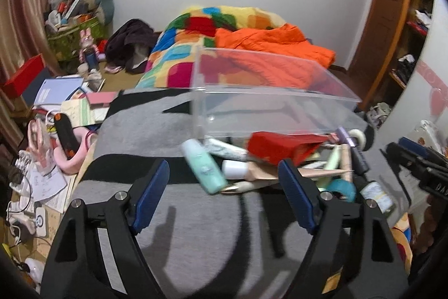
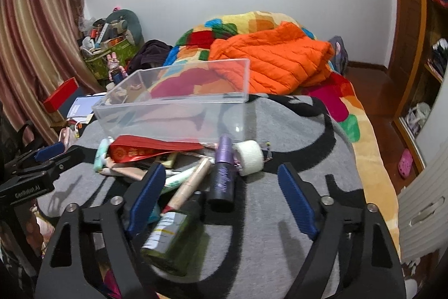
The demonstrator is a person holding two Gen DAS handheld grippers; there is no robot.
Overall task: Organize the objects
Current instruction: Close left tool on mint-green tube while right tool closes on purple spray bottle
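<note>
Clutter of small toiletries lies heaped on the gray blanket (image 2: 280, 131), just near of the clear plastic bin (image 2: 179, 102): a red packet (image 2: 151, 149), a purple tube (image 2: 222, 173), a white tape roll (image 2: 249, 157), a mint bottle (image 1: 204, 166). Left gripper (image 1: 224, 201) and right gripper (image 2: 221, 198) both hover with jaws wide, holding nothing.

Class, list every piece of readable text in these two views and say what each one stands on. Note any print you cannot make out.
"GenRobot.AI": on the black body of the left gripper, seen in the right wrist view.
"DA...": cut-off letters on the right gripper, in the left wrist view.
Red packet: gold print, too blurred to read.
Dark bottle: label too small to read.
</note>
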